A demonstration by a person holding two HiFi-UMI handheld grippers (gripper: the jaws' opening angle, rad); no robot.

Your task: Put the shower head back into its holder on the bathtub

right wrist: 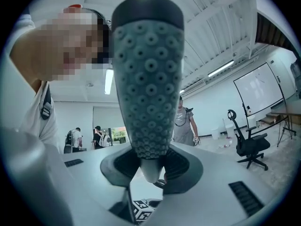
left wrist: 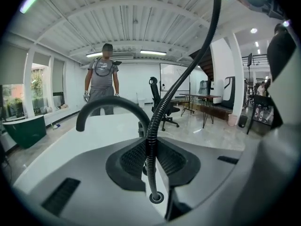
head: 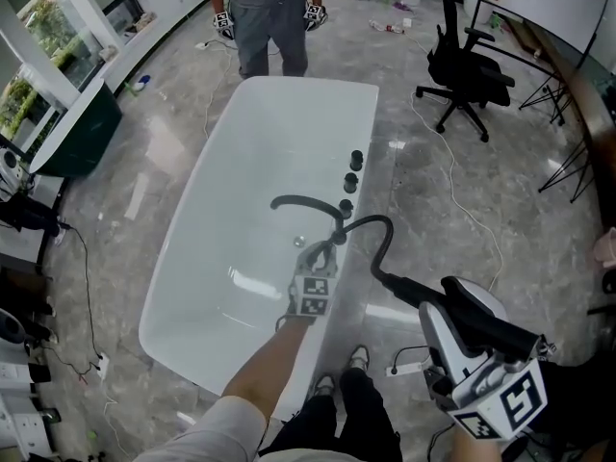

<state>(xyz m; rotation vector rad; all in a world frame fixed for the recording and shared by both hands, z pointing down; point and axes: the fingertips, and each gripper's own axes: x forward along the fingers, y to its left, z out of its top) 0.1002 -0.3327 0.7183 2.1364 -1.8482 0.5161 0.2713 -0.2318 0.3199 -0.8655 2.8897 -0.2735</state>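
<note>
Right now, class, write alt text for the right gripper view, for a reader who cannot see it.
The right gripper is shut on the narrow neck of a long grey-green shower head with a studded face and black rim, filling the view's middle. Behind it stand a person in grey and a black office chair.

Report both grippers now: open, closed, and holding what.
Left gripper: closed on the hose.
Right gripper: closed on the shower head.
</note>
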